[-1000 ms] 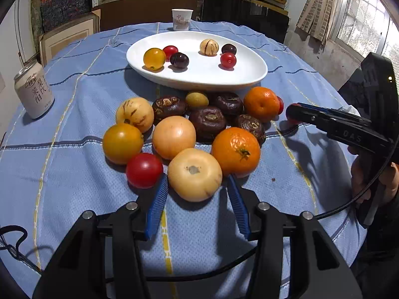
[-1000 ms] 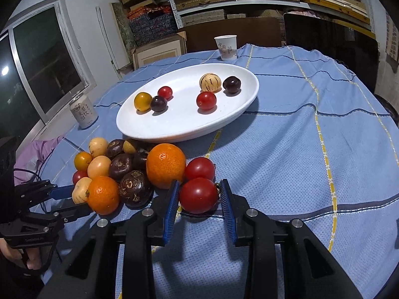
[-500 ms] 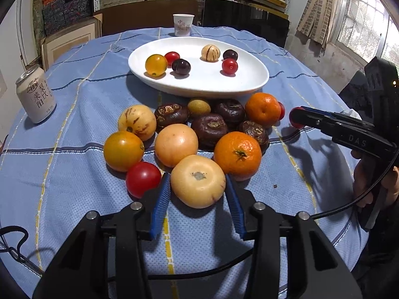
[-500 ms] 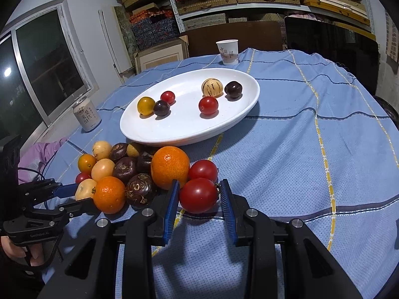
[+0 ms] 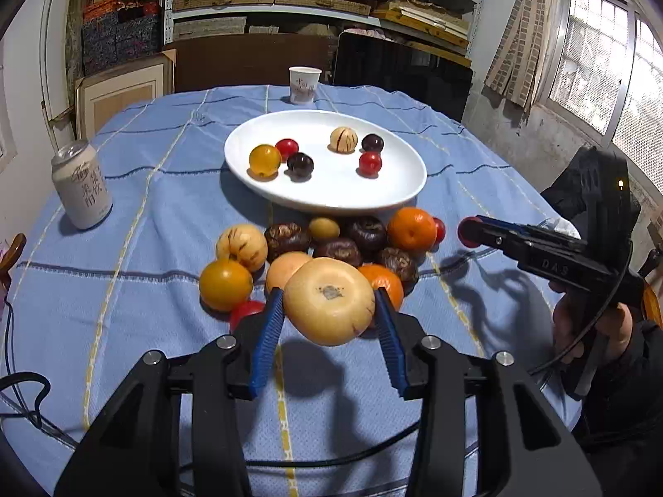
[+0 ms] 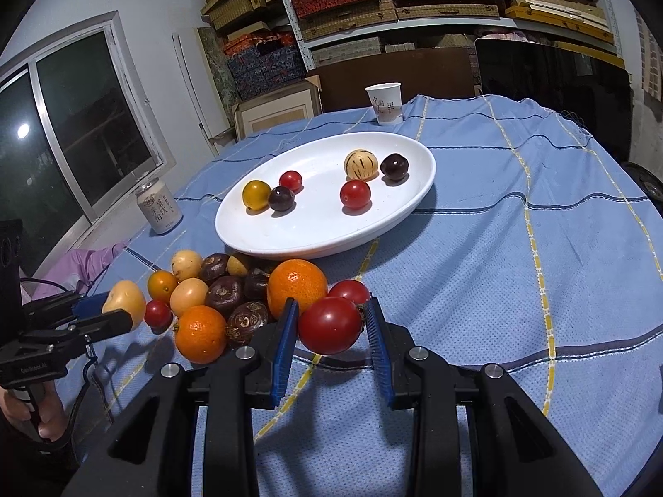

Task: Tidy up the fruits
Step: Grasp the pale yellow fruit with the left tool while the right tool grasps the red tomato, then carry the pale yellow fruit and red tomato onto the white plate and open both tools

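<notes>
My left gripper (image 5: 329, 304) is shut on a large pale yellow fruit (image 5: 329, 300), which hangs above the blue cloth over its own shadow. The right wrist view shows that fruit (image 6: 124, 300) at the far left, in the left gripper (image 6: 118, 310). My right gripper (image 6: 331, 327) is shut on a red tomato (image 6: 330, 325) beside the pile. The same tomato (image 5: 468, 232) shows at the right in the left wrist view. A pile of oranges (image 5: 410, 227), dark brown fruits (image 5: 337, 250) and yellow fruits (image 5: 226, 283) lies before the white oval plate (image 5: 398, 190), which holds several small fruits.
A drink can (image 5: 81, 186) stands at the left of the table and a paper cup (image 5: 304, 85) beyond the plate. Shelves of boxes fill the back wall. A person's hand (image 5: 588, 327) grips the right tool's handle at the table's right edge.
The left gripper has closed on the pale yellow fruit and lifted it off the cloth. The right gripper has stayed about where it was with the red tomato in it.
</notes>
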{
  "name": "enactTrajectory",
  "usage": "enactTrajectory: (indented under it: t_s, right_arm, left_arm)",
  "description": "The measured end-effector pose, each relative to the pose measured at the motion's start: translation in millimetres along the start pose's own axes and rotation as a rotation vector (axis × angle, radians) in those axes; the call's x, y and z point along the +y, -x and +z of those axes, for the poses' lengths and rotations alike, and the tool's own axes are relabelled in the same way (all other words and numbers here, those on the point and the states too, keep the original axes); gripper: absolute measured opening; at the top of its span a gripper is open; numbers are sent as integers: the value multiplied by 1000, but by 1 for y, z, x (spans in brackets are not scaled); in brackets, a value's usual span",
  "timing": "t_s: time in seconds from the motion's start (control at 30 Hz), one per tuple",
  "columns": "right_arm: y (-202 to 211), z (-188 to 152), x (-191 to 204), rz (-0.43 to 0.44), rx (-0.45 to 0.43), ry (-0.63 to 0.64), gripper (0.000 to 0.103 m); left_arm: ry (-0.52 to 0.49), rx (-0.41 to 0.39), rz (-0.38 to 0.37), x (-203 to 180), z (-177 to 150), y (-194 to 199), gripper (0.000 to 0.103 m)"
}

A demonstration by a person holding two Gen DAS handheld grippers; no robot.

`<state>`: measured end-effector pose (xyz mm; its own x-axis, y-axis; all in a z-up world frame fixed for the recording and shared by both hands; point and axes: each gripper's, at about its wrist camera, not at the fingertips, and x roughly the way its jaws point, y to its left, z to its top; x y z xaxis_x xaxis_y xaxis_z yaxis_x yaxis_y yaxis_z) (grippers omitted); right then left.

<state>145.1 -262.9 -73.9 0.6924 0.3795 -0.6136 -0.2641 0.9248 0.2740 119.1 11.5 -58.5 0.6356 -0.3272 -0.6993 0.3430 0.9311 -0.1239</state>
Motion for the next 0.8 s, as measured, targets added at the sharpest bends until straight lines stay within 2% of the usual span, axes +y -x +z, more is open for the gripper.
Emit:
enactTrajectory:
  t_s: [0.23, 0.4, 0.6, 0.8]
  right_arm:
    - [23, 16, 1, 30, -42, -9, 34]
    - [36, 45, 3, 14, -68, 37, 34]
    - [19, 89, -6, -21, -79, 29, 34]
    - [-22, 124, -10, -50, -54, 30, 33]
  left_arm:
    - [-8, -21, -15, 0, 29, 0, 43]
    - [-20, -38, -13, -1, 57, -7, 43]
    - [-27, -37, 38, 1, 97, -33, 43]
    - [-22, -21, 55, 5, 128, -66, 43]
